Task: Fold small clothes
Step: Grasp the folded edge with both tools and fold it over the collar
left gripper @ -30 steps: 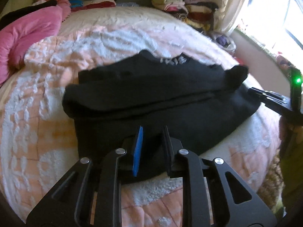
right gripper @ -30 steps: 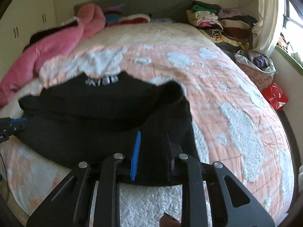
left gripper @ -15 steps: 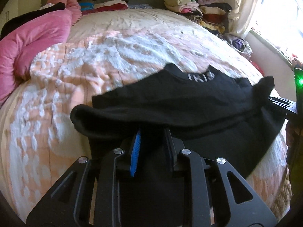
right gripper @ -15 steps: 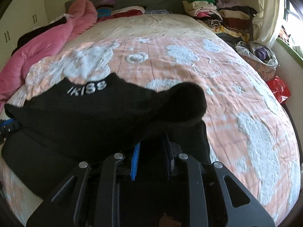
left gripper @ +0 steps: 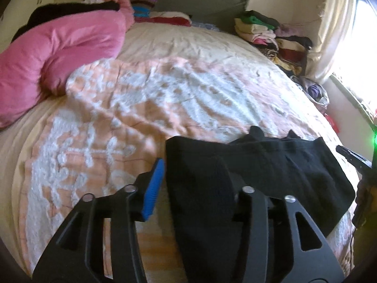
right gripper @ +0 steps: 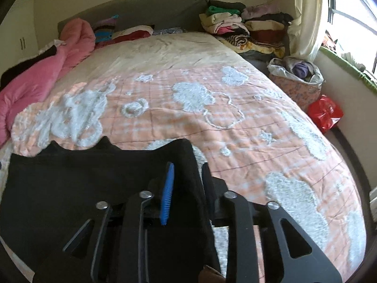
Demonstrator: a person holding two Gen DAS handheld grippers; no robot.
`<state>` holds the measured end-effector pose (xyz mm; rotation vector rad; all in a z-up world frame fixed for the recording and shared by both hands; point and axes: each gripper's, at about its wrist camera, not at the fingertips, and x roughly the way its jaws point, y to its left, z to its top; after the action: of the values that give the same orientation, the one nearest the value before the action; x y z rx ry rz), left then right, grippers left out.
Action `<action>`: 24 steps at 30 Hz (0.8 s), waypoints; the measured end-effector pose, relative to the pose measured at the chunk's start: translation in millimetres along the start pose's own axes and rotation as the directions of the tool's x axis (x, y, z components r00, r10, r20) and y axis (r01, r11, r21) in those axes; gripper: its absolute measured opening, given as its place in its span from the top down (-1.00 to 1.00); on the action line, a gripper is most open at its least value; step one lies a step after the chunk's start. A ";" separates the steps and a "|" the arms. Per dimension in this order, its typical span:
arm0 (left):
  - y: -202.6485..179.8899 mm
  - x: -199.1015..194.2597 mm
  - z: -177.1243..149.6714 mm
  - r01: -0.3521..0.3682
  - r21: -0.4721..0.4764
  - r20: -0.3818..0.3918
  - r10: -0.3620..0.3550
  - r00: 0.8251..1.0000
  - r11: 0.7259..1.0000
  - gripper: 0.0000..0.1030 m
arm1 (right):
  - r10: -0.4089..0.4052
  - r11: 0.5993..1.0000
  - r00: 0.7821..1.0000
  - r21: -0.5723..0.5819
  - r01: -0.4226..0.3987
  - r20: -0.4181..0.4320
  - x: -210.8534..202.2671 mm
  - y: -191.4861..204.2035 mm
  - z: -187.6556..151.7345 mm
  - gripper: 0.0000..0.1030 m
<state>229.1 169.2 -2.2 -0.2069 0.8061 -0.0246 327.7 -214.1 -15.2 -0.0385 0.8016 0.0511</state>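
A black garment (left gripper: 271, 165) lies folded on the peach and white bedspread (left gripper: 141, 108), near the bed's front edge. My left gripper (left gripper: 193, 165) is at its left end. The jaws are opening and the cloth's folded edge lies loose between them, with a gap beside the blue pad (left gripper: 154, 186). My right gripper (right gripper: 187, 167) is at the garment (right gripper: 82, 176) right end. Its jaws are opening too, with a strip of black cloth between them, and the blue pad (right gripper: 167, 193) no longer pinches it. The right gripper's tip (left gripper: 353, 160) shows at the left wrist view's right edge.
A pink duvet (left gripper: 54, 47) lies along the bed's left side. Stacks of folded clothes (right gripper: 235, 26) stand at the back right by the headboard. Beside the bed on the right are a basket of clothes (right gripper: 297, 77), a red bag (right gripper: 325, 113), a curtain and a window.
Both grippers carried the garment's near edge forward over the rest, hiding the white lettering. Their jaws, shut on the cloth before, have parted.
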 end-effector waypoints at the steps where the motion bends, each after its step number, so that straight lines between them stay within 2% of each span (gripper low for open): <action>1: 2.0 4.2 -0.4 -0.001 -0.007 -0.013 0.001 1.000 1.000 0.21 | 0.007 1.000 1.000 -0.006 -0.007 -0.014 3.6 -0.5 0.2 0.16; 3: 4.1 12.2 -2.6 -0.001 -0.014 -0.039 0.001 0.999 1.000 0.17 | 0.013 0.999 0.999 -0.031 -0.014 -0.040 9.5 1.6 -1.2 0.07; 6: 3.9 22.9 -6.6 -0.007 -0.006 -0.068 0.006 0.998 1.000 0.06 | -0.017 0.997 0.998 -0.082 0.012 -0.068 22.8 7.3 -1.4 0.07; 9: 4.8 32.1 -10.0 -0.005 -0.010 -0.084 0.004 0.996 1.000 0.04 | -0.009 0.999 0.994 -0.044 0.004 -0.108 39.1 2.4 -0.5 0.07; 11: 3.9 35.7 -11.6 0.006 -0.008 -0.086 -0.007 0.996 1.000 0.06 | 0.019 1.000 0.993 -0.018 -0.021 -0.118 45.3 -0.6 -2.2 0.31; 12: 1.6 35.6 -12.1 0.010 0.001 -0.080 -0.010 0.997 1.000 0.28 | 0.039 0.999 0.992 -0.010 -0.040 -0.118 45.8 -0.5 -3.6 0.65; 13: 0.1 35.1 -11.6 0.012 0.010 -0.074 -0.011 0.997 1.000 0.49 | 0.053 0.999 0.992 -0.003 -0.054 -0.113 44.7 -0.2 -4.7 0.74; 14: -1.9 33.4 -10.8 0.005 0.020 -0.065 -0.004 0.998 1.000 0.85 | 0.046 0.999 0.995 -0.007 -0.046 -0.092 40.7 0.9 -5.7 0.82; 15: -3.5 30.0 -9.7 -0.003 0.029 -0.048 0.004 0.999 1.000 0.93 | 0.048 0.999 0.996 -0.013 -0.050 -0.079 37.0 1.4 -6.5 0.86; 22: -12.7 -8.7 11.2 -0.002 0.069 0.087 -0.004 0.996 0.998 0.93 | 0.119 0.990 0.991 0.069 -0.123 0.056 -0.7 -20.5 6.1 0.87; 24: -15.5 -6.5 13.6 -0.031 0.085 0.102 0.022 0.995 0.996 0.93 | 0.109 0.990 0.992 0.087 -0.114 0.055 1.2 -25.0 10.0 0.87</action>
<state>235.3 157.0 14.6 -0.1148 0.7050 -0.0240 337.2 -238.5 -8.7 0.0930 0.7547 0.1212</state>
